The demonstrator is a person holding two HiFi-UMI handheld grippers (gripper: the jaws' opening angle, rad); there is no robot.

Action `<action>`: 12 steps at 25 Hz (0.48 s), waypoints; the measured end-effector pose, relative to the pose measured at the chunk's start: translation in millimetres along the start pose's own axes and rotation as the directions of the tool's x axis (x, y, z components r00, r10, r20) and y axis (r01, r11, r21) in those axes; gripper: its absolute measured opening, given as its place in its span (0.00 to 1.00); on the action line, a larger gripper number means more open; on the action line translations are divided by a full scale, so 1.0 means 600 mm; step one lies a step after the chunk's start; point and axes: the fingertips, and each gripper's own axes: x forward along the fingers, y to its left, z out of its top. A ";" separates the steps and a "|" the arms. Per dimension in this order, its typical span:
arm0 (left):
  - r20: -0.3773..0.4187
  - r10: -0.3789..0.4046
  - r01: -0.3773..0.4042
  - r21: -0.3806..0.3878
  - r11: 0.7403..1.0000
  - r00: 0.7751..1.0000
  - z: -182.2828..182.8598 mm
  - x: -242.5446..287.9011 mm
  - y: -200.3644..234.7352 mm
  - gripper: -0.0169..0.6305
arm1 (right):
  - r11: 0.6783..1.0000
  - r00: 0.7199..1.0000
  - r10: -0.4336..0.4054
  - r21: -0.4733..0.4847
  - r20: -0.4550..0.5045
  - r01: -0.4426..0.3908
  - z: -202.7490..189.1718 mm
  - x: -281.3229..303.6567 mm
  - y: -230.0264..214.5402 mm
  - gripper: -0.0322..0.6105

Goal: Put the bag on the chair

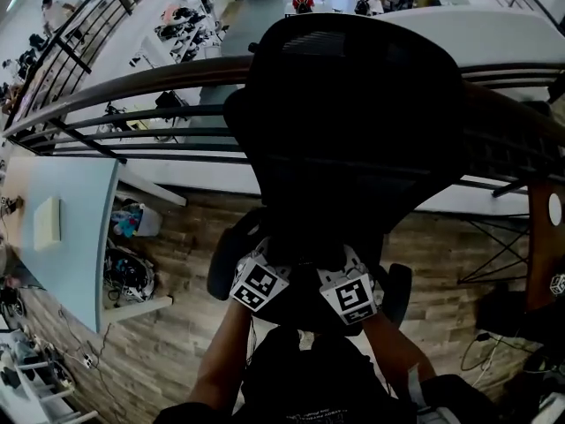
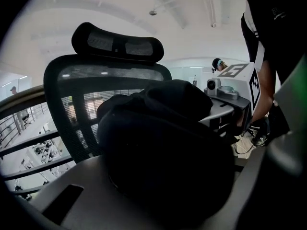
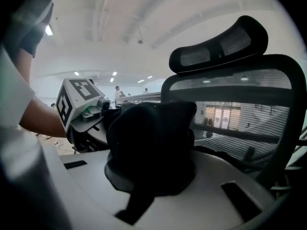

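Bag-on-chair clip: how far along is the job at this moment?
Done: the bag is up at the chair, just in front of its backrest. In hand: the left tool and the right tool each grip the bag, from opposite sides. Left: let it go onto the seat and pull both tools clear. Whether the bag already rests on the seat does not show.

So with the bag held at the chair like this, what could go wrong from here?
1. The black bag is soft and bulky, gripped by both the left gripper and the right gripper; releasing one first may let it slump off the office chair.
2. A strap hangs by the right gripper's jaws and could snag as that gripper pulls away.
3. Both grippers work between the armrests, so a knock is possible.
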 end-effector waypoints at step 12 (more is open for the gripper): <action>-0.058 -0.052 0.051 -0.030 0.998 0.997 -0.094 0.083 0.012 0.12 | 0.997 0.995 -0.037 0.067 -0.095 0.044 -0.107 0.051 -0.032 0.11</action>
